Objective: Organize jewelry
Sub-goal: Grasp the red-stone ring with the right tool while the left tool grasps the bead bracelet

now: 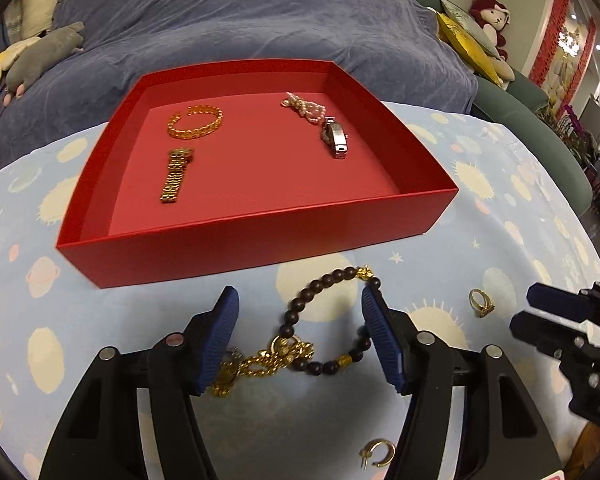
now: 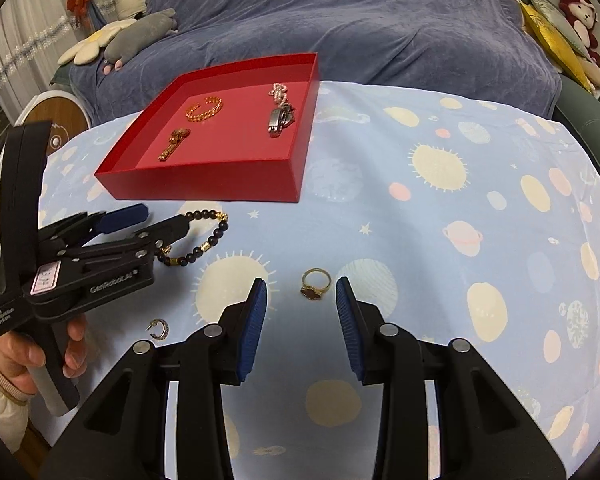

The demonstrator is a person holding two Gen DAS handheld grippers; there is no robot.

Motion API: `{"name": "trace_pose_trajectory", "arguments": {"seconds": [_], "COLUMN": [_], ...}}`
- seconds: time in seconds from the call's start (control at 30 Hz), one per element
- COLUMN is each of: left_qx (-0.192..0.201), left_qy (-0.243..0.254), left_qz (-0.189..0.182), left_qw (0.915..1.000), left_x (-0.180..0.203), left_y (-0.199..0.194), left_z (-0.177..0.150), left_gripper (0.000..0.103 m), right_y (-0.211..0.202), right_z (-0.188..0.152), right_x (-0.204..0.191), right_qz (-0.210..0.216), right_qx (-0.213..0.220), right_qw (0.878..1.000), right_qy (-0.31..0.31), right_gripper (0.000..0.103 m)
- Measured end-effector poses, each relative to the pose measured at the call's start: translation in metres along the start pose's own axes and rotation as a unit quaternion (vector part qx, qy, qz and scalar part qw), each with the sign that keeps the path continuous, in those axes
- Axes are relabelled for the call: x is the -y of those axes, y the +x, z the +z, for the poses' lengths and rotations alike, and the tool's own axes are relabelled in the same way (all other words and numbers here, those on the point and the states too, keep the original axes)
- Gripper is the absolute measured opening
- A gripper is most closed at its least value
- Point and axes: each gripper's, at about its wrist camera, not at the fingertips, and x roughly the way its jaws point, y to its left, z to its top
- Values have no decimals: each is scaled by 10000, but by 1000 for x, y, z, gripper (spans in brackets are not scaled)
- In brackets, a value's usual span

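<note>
Bracelet pickup is my step: left gripper spread around the beads, not clamped. Right gripper gapes before the ring. Next I squeeze, then lift to the red box.

Worktop, right half: bare patterned cloth, open to approach from front and side. Left half: red tray blocks the far side with its raised walls; before it lie a dark bead bracelet tangled with a gold chain, a ring and an earring, with narrow bare strips between. Tray floor: clear down the middle, between pieces lying at either side.
</note>
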Motion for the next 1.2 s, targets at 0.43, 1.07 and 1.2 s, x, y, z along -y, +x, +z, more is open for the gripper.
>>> {"name": "trace_pose_trajectory", "arguments": {"seconds": [0.43,1.07,1.2], "left_qx": [29,434,465], "left_qy": [-3,-650,-573], "left_qz": [-236,-198,-124], "left_qw": [9997,9967,9972], "left_x": [0,-52,-49], "left_y": [-7,-116,-116], "left_z": [1,-36,-35], "left_gripper": [5,5,5], "right_y": [13,38,38], "right_z": [-3,3,3], "right_x": [1,7,4], "right_qz": [-19,-207,-309], "right_qx": [-222,-304,-276], "right_qw": [9998,9990,9990], "right_qy": [-7,243,139], "right_gripper": [35,34,24]}}
